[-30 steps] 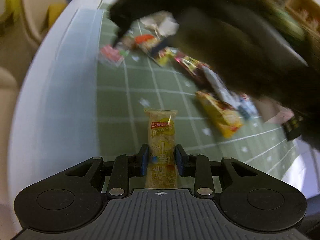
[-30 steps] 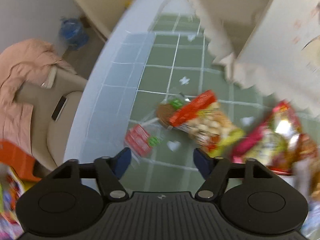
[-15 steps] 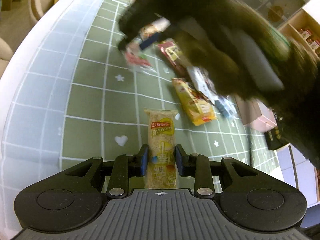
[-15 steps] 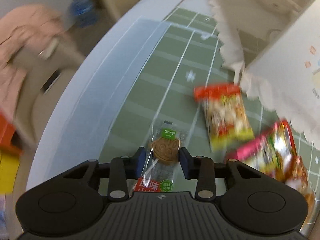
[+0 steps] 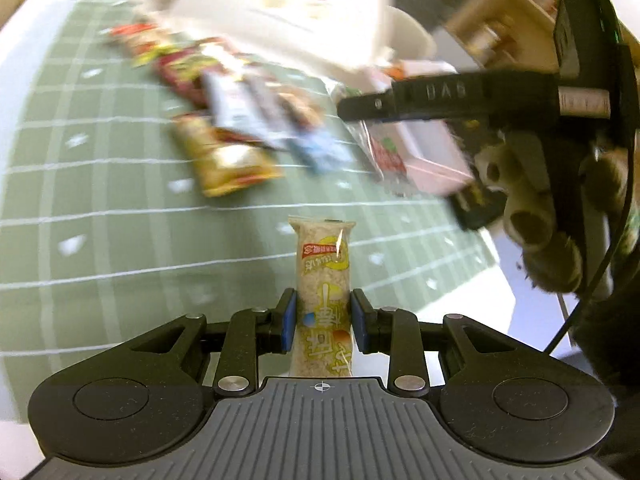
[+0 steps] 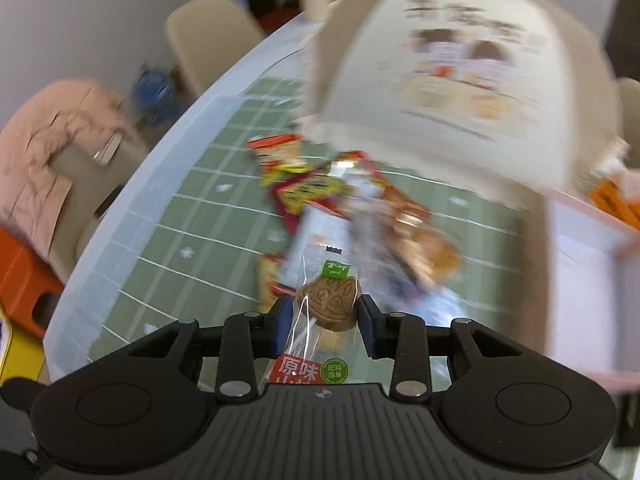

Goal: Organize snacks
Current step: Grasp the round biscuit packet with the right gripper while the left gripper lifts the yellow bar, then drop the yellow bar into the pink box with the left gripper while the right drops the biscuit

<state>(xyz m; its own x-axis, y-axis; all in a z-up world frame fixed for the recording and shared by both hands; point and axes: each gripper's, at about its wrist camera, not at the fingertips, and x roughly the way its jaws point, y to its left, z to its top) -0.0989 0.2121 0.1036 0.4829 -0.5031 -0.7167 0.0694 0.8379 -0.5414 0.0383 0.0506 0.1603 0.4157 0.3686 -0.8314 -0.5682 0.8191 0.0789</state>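
Left hand-held gripper (image 5: pixel 323 326) pinches a rice cracker pack (image 5: pixel 323 280) by its lower half, lifted above the desk (image 5: pixel 120 220) w/ its green checked cloth. Right hand-held gripper (image 6: pixel 323 328) is clamped on a clear-wrapped cookie (image 6: pixel 330 306), also lifted off the cloth; its jaws have just been closing, w/ the cookie between them. Beyond both, a blurred row of snack packs (image 5: pixel 240 120) lies on the cloth; a yellow pack (image 5: pixel 224 160) is its near end. Far side: big cream bag (image 6: pixel 460 92), partly over the row. Right of it, a pink box (image 6: pixel 588 248). Off the desk at left, a chair w/ a pink jacket (image 6: pixel 44 152).
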